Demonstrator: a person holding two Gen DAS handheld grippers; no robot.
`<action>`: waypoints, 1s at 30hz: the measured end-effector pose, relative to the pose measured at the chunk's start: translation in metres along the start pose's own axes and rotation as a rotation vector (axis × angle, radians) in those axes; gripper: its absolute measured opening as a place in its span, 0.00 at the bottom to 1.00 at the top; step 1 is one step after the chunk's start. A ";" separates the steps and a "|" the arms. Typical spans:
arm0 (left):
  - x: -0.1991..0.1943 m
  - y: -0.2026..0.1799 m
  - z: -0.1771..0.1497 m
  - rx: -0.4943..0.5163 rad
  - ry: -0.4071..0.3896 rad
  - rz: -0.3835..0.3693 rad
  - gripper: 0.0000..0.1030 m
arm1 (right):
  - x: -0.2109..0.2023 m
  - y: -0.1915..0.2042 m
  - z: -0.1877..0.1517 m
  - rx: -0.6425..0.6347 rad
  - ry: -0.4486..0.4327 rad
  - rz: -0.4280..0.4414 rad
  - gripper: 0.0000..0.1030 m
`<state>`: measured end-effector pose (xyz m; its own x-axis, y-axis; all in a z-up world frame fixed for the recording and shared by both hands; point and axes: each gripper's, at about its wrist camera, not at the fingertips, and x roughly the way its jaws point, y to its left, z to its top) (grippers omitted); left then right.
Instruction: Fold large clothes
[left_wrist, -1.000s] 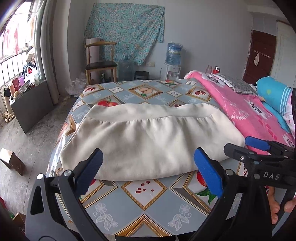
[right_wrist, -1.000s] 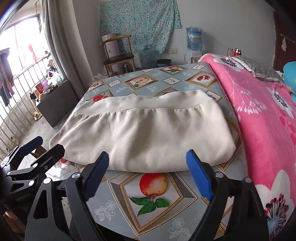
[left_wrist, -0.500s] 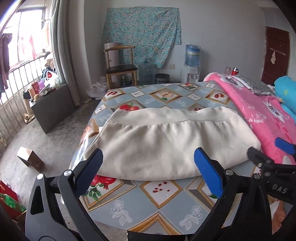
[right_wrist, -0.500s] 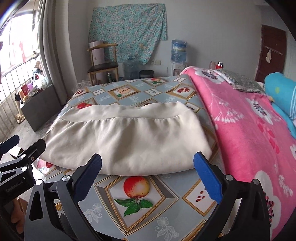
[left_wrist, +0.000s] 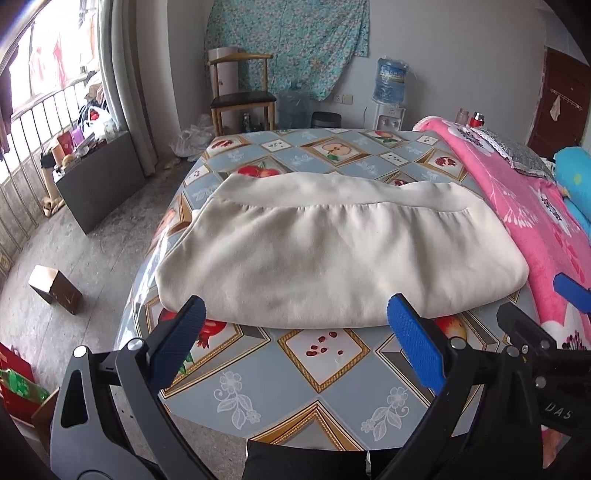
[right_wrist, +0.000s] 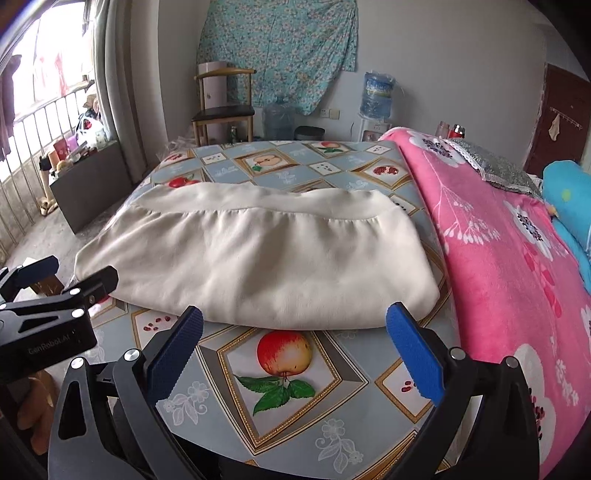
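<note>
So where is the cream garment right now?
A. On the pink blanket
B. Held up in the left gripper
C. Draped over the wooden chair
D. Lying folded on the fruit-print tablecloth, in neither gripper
D: the garment lies on the tablecloth, and both the left gripper and right gripper stand open and empty short of it.

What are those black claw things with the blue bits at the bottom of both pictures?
Two hand-held grippers. The left gripper and right gripper each have black, curved, skeleton-like arms with silver rivets and two fingers faced with ribbed blue pads. White lettering marks the black bodies. No cables show.
</note>
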<state>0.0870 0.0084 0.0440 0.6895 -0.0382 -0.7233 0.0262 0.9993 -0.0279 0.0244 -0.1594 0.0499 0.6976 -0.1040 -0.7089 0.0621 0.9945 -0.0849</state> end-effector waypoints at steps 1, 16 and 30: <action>0.002 0.001 0.000 -0.004 0.008 0.006 0.93 | 0.000 0.002 0.000 -0.005 0.000 0.001 0.94; 0.013 0.009 -0.004 -0.021 0.067 0.070 0.93 | 0.006 0.008 -0.002 -0.015 0.011 -0.036 0.94; 0.020 0.009 -0.012 -0.036 0.113 0.075 0.93 | 0.010 0.000 -0.005 0.023 0.042 0.010 0.94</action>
<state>0.0918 0.0169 0.0211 0.6023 0.0349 -0.7975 -0.0500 0.9987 0.0060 0.0281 -0.1601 0.0391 0.6677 -0.0937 -0.7385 0.0720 0.9955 -0.0612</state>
